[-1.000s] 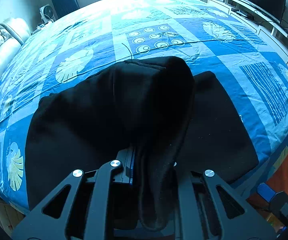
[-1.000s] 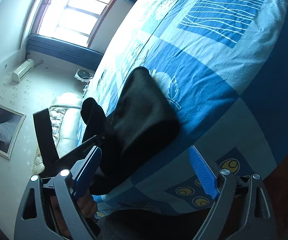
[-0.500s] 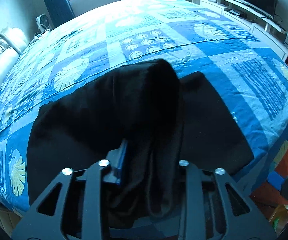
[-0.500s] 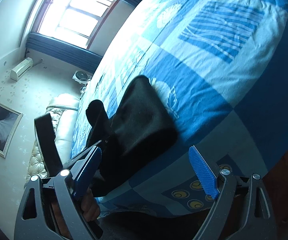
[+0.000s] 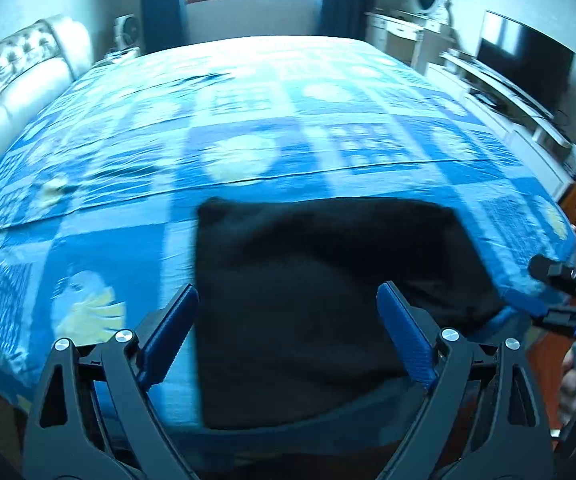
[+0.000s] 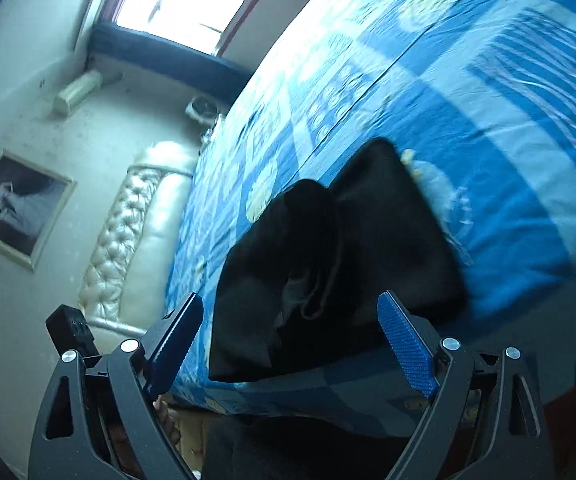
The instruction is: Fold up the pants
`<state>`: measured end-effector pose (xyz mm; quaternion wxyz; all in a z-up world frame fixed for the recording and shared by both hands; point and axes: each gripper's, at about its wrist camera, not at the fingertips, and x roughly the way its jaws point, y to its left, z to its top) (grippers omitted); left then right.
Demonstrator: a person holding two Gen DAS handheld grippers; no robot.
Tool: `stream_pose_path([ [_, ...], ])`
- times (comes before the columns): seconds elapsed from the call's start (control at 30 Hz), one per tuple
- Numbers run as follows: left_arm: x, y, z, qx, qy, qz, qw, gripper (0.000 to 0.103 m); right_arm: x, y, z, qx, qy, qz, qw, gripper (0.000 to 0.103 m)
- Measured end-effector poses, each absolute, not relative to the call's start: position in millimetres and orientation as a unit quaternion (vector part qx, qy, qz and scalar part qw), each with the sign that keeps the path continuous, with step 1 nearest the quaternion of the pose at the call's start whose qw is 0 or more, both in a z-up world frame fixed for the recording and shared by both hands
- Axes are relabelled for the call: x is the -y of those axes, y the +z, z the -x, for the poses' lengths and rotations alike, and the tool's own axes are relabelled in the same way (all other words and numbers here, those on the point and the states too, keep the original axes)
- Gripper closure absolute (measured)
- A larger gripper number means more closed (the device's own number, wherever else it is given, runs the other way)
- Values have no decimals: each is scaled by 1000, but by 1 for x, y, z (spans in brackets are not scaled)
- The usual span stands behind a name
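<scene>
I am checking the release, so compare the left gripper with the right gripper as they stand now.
The left gripper faces squarely across the blue patterned bedspread, level with the window; the right gripper is rolled, so its view tilts. The folded black pants look flat and rectangular between the left gripper's blue pads, but show a rumpled fold before the right gripper's. Both are open, gripping nothing.

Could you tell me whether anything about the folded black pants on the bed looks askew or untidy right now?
Slightly. The black fabric pants lie folded near the edge of the blue patterned bedspread, but in the right wrist view the top layer bunches into a raised hump. Both grippers are open and hold nothing.
</scene>
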<state>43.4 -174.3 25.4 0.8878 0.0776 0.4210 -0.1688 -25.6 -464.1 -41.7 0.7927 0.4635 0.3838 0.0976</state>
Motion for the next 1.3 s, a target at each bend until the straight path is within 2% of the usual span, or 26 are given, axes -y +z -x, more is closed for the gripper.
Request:
stream_pose_path([
  [0.27, 88, -13, -64, -466, -96, -32, 879, 12, 442, -69, -25, -441, 89, -437, 778, 15],
  [0.63, 51, -52, -71, -498, -88, 4, 863, 12, 439, -77, -34, -452, 108, -436, 770, 15],
  [0.67, 48, -54, -71, -499, -87, 8, 862, 12, 433, -77, -36, -457, 120, -430, 770, 22],
  [0.7, 46, -55, -71, -501, -86, 10, 861, 12, 431, -78, -37, -463, 124, -427, 767, 40],
  [0.77, 42, -57, -72, -503, -85, 14, 860, 12, 424, -84, -41, -480, 130, -425, 757, 62],
  [0.8, 41, -58, -72, -504, -85, 16, 860, 12, 421, -85, -43, -485, 127, -415, 760, 70],
  [1.0, 35, -60, -74, -506, -83, 16, 859, 12, 426, -80, -36, -465, 123, -421, 769, 85],
  [1.3, 41, -59, -76, -507, -83, 9, 858, 12, 437, -57, -27, -430, 124, -412, 794, 90],
])
